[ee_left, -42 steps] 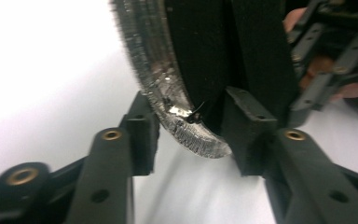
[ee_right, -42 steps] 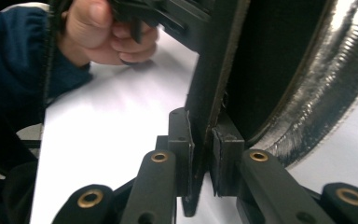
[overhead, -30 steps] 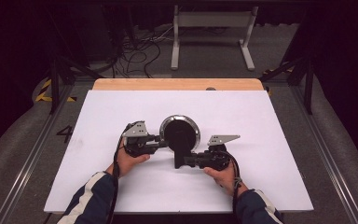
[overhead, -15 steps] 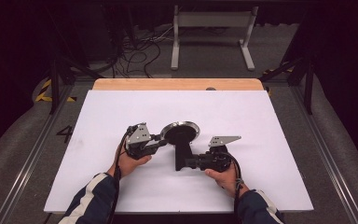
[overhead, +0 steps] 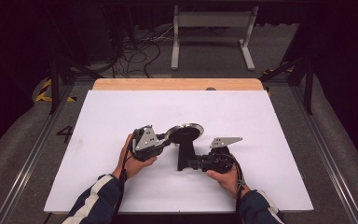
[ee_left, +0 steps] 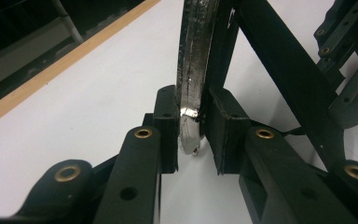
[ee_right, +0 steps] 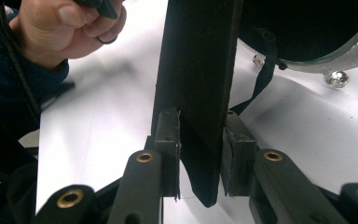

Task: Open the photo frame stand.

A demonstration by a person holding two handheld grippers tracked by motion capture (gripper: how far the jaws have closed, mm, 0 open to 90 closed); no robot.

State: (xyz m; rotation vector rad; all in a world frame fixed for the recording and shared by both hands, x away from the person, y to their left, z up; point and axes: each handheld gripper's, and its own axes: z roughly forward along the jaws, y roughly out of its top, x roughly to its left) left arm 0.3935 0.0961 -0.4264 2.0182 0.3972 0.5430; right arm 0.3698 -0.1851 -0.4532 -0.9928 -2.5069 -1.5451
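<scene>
A small black frying pan (overhead: 185,132) with a silvery rim is held tilted above the white table sheet (overhead: 261,121), near its middle. My left gripper (overhead: 166,138) is shut on the pan's left rim. In the left gripper view the shiny rim (ee_left: 192,88) stands clamped between the pads, with the left gripper (ee_left: 193,137) closed around it. The pan's flat black handle (overhead: 184,155) points toward the person. My right gripper (overhead: 193,163) is shut on its end. The handle (ee_right: 196,70) sits between the right gripper (ee_right: 200,147) pads, with the pan's rim (ee_right: 354,52) above and to the right.
The white sheet covers a wooden table with a bare wood strip (overhead: 177,84) along the far edge. Beyond it stand a metal frame (overhead: 212,28) and cables on the floor. The person's left hand (ee_right: 70,25) is close to the handle in the right gripper view.
The pan, seen as a full circle a second ago, has tipped up and now looks like a narrow ellipse. Both grippers keep their hold; the left one has turned with the rim.
</scene>
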